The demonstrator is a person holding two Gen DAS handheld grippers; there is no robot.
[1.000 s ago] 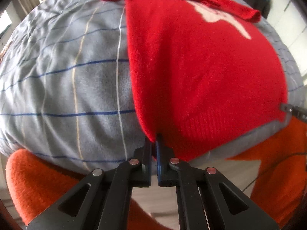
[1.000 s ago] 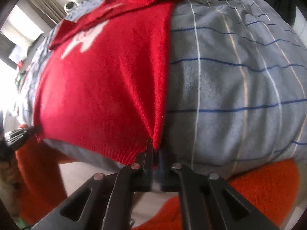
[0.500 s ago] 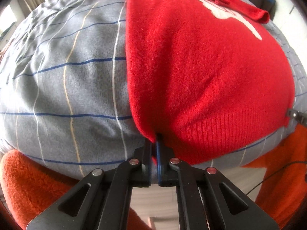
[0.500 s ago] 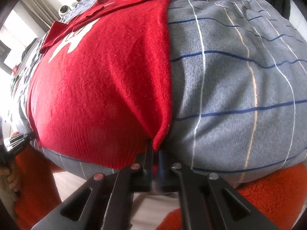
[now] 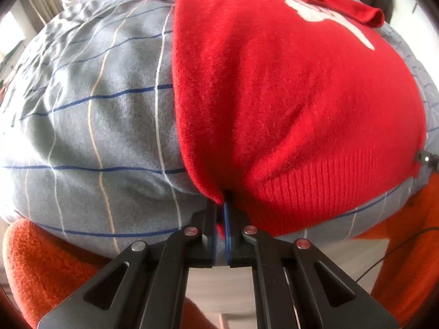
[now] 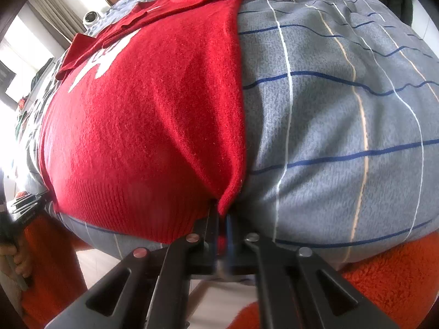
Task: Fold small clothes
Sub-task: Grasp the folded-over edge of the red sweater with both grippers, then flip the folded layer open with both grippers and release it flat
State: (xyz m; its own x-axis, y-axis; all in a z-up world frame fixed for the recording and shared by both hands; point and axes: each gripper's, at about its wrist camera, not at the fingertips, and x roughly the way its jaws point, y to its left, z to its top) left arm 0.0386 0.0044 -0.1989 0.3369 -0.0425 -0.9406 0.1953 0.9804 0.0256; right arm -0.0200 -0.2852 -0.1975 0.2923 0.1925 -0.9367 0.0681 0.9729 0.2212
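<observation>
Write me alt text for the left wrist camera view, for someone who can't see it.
The left gripper is shut on the near left hem corner of a red sweater lying flat on a grey checked blanket. The sweater's sleeves are folded across its far end, over a white design. The right gripper just shows at the hem's other corner.

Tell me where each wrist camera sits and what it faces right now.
Left wrist: behind the left claw, facing the red knitted sweater; claw pinches its left hem corner.
Right wrist: behind the right claw, pinching the right hem corner; left claw visible.
Shared: sweater, grey checked blanket.
</observation>
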